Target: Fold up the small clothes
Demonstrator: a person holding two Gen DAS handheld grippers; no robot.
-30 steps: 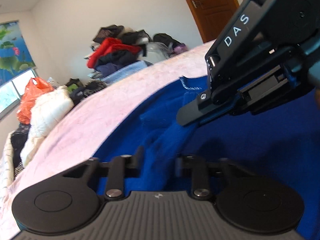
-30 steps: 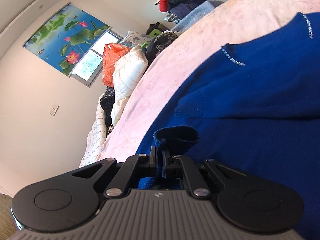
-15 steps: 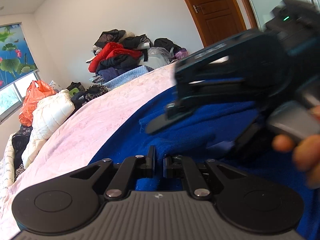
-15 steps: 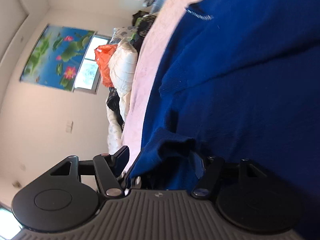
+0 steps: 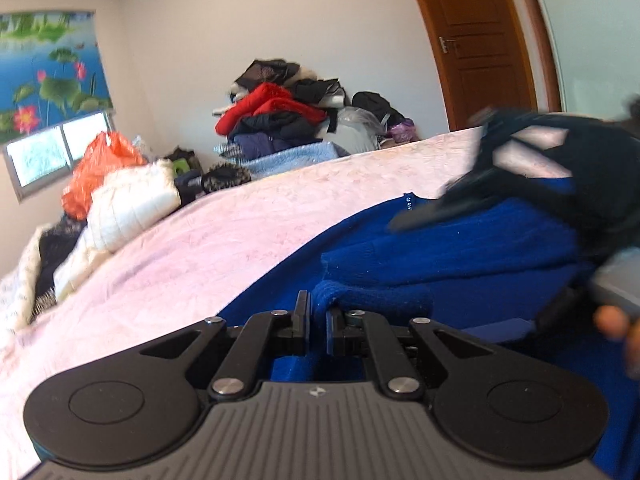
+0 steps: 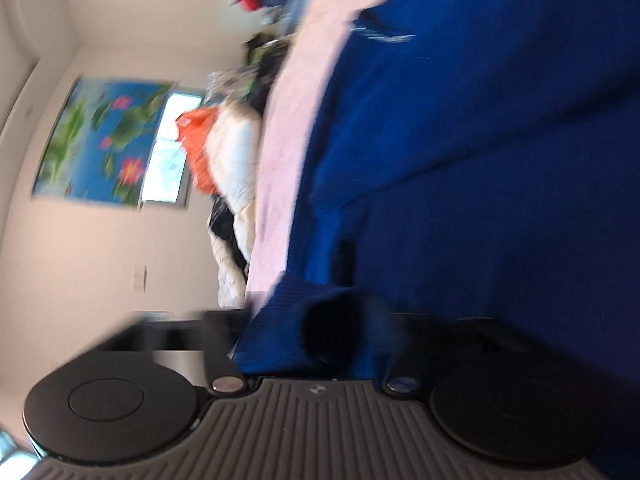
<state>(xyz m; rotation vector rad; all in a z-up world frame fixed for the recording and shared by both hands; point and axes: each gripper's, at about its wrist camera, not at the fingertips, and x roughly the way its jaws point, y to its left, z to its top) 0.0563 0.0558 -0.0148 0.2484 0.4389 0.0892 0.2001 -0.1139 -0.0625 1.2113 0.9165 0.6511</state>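
pink quilted bed [image 5: 224, 240] carries the royal-blue knitted sweater [image 5: 460, 248], spread flat, long axis running away from both cameras | left claw [image 5: 318, 320] pinched tight on a near-edge fold, nearer hand | right claw [image 6: 316, 340] opening wide, blurred cuff lying loose between its jaws

text: none legible | logo: small unreadable emblem on left gripper [image 5: 317, 322] body | numbers: 0

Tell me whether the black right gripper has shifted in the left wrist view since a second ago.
Yes. The right gripper has dropped lower against the brown wooden door, now low over the blue knit sweater.
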